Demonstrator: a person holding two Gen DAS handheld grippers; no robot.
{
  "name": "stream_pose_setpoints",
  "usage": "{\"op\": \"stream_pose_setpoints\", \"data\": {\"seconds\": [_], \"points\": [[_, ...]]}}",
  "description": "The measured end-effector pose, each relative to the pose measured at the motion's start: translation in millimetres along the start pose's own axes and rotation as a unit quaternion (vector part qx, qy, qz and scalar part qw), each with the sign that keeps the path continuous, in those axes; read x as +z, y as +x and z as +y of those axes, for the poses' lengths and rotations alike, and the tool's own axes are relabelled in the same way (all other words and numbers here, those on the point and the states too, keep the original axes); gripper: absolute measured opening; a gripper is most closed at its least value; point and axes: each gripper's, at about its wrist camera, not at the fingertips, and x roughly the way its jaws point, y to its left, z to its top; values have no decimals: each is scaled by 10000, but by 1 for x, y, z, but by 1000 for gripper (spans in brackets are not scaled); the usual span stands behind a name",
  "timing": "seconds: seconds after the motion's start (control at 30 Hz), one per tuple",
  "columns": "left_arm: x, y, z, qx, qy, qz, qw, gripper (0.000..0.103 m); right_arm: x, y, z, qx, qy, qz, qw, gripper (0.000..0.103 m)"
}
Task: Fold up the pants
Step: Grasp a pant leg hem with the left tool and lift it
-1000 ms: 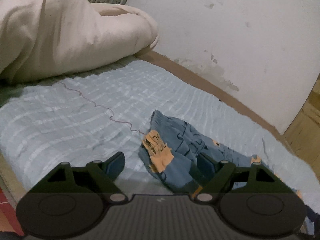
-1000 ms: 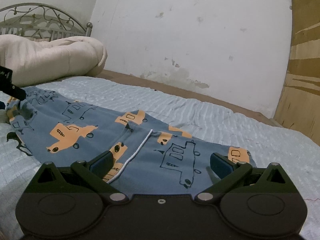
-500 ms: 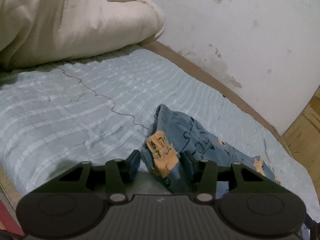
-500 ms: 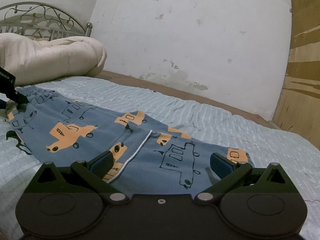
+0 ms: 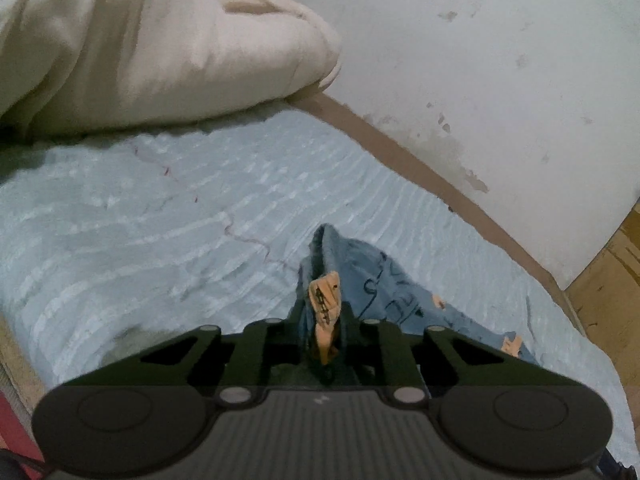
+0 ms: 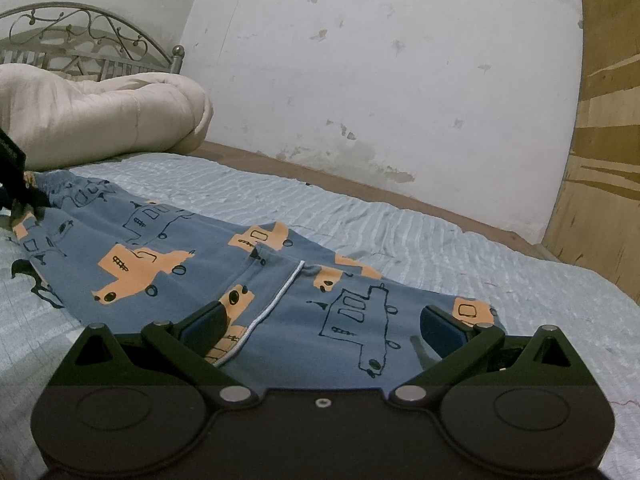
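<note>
Blue pants (image 6: 208,264) with orange vehicle prints lie on the light blue bed sheet (image 6: 440,248). My left gripper (image 5: 323,326) is shut on the far end of the pants (image 5: 360,280), pinching a bunched fold with an orange patch. That gripper also shows at the left edge of the right wrist view (image 6: 20,188). My right gripper (image 6: 324,326) is open, its fingers (image 6: 442,330) low over the near end of the pants on either side of the cloth.
A cream duvet (image 5: 140,40) is piled at the head of the bed before a metal headboard (image 6: 80,44). A stained white wall (image 6: 380,80) runs along the far side. A wooden panel (image 6: 600,160) stands at the right.
My left gripper has closed from open onto the end of the pants, bunching the cloth between its fingers. My right gripper has stayed open in the same place.
</note>
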Motion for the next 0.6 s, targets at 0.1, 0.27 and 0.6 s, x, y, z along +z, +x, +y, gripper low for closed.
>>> {"op": "stream_pose_setpoints", "data": {"seconds": [0.1,0.27,0.6], "points": [[3,-7,-9,-71,157,-176,9997,15,0,0,0,0,4,-1,10000,102],[12,-20,-32,-276,516,-412,9974,15,0,-1,1,-20,-13,-12,10000,102],[17,-51,-115,-1050,1369,-718,9824,15,0,0,2,-54,-23,-18,10000,102]]}}
